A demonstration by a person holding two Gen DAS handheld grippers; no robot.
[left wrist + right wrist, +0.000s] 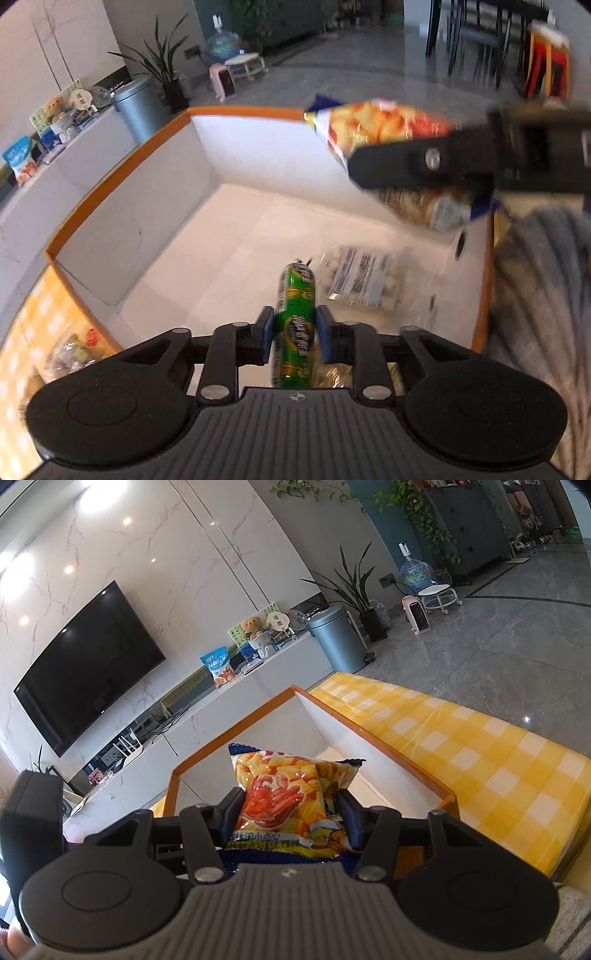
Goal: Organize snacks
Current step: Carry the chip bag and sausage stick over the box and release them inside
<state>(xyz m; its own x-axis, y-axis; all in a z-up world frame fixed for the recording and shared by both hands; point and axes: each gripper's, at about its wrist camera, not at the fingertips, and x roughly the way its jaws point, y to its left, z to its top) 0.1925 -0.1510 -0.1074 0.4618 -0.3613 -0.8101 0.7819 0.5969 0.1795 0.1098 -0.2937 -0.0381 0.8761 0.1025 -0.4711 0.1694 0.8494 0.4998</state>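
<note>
Left wrist view: left tongs (294,334) pinch green sausage stick (295,306) over orange-rimmed box (122,173); lower before releasing. Right tongs (286,810) grip chip packet (284,797).

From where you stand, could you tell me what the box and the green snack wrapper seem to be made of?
The box looks like matte white cardboard with an orange rim, folded at its corners. The green snack wrapper looks like glossy printed plastic film, judging by its sheen.
</note>
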